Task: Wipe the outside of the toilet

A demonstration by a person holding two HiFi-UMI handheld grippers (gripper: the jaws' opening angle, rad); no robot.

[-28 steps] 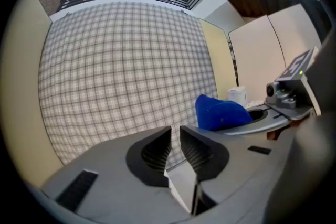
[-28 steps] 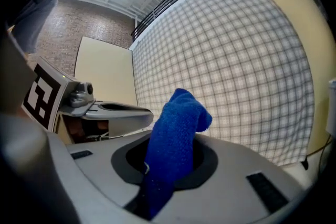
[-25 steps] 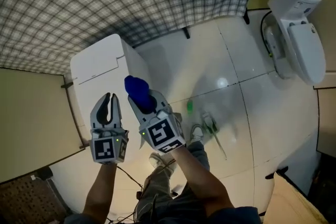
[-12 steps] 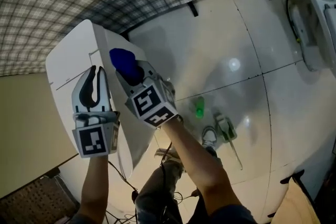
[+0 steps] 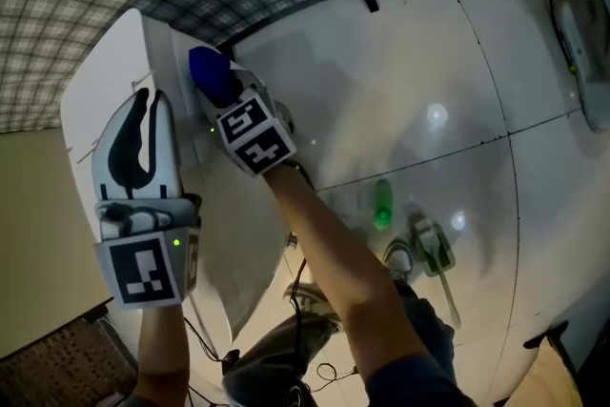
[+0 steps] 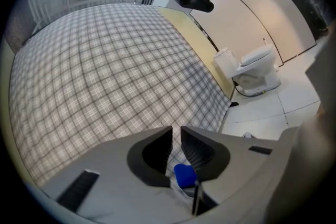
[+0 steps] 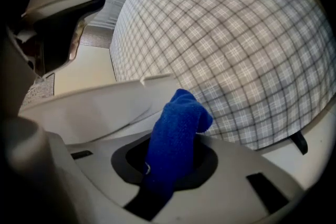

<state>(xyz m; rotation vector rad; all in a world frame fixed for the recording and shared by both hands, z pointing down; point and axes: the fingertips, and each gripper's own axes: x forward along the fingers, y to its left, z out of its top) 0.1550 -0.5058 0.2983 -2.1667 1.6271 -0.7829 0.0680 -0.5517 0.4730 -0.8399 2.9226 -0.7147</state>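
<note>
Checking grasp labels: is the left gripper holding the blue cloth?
No: the blue cloth sits in the right gripper; the left gripper holds nothing.

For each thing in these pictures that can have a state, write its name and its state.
left claw: jaws nearly together, holding nothing
right claw: shut on the blue cloth
blue cloth: gripped, bunched, sticking up
far toilet: lid down

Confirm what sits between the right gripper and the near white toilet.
A blue cloth, clamped in the right gripper's jaws and sticking out toward the toilet. The right gripper view and head view both show it; contact is unclear.
</note>
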